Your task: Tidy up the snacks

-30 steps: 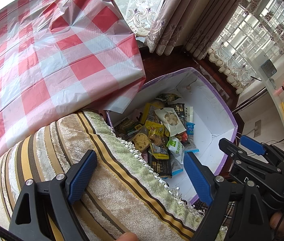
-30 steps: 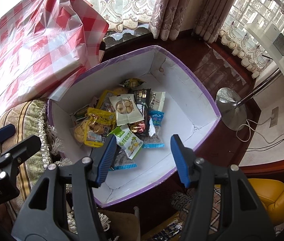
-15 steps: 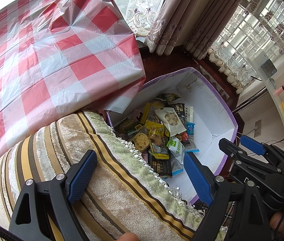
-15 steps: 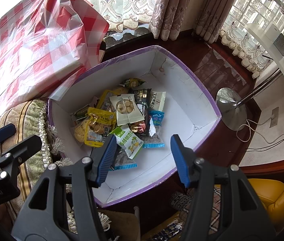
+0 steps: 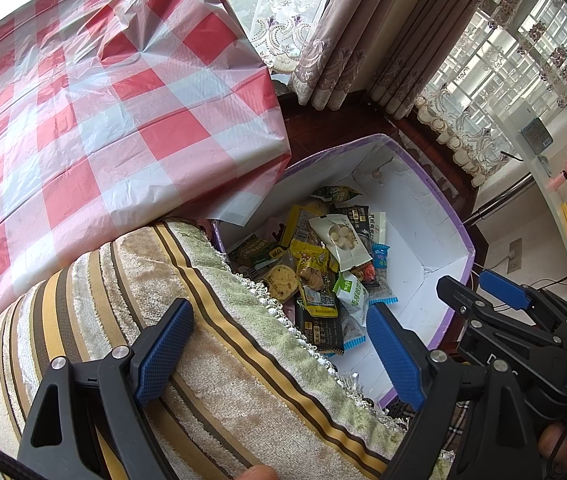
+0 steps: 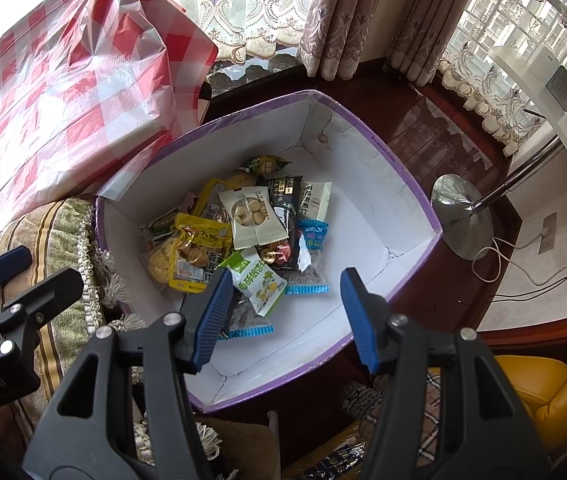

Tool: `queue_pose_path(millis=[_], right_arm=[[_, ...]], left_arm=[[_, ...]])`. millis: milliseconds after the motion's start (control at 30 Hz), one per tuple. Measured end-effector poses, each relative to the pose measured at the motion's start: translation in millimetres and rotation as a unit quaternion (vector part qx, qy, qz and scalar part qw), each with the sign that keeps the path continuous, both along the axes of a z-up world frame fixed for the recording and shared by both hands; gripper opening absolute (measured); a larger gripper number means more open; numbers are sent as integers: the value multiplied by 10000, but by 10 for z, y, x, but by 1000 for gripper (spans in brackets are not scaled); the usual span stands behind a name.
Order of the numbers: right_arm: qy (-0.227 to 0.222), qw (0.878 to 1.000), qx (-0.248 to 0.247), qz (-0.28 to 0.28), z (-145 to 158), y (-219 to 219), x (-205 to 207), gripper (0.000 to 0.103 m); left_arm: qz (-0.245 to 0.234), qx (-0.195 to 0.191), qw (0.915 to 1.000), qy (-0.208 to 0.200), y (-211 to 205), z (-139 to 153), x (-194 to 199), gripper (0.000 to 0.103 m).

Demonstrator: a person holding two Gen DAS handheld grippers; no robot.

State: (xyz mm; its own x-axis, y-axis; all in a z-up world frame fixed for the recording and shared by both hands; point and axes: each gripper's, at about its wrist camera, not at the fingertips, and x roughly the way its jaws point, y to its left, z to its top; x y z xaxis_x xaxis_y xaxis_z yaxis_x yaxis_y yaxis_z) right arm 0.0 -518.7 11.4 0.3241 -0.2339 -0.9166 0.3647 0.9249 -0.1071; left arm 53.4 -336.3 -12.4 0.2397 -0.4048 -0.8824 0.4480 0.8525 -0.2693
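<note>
Both claws hung parted and empty above the snack box.

The right gripper [image 6: 283, 312] gaped over the box [image 6: 367, 136]; the left gripper [image 5: 279, 348] over a striped cushion [image 5: 163, 280]. Roughly a dozen snack packets [image 6: 243, 236] lay heaped inside: light, crinkly, slippery, crushable, best pinched by a sealed edge.

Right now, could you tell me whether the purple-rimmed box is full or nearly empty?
Partly filled. The box holds a pile of snack packets on one side, while the white floor on the other side is bare.
</note>
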Motion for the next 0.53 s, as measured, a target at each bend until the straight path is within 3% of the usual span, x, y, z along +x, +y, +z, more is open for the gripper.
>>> queue_pose_path(millis=[533], right_arm=[[-20, 10000, 49, -37, -8, -7, -9, 60]], left_arm=[[-55, -161, 9998, -137, 14, 29, -15, 91]])
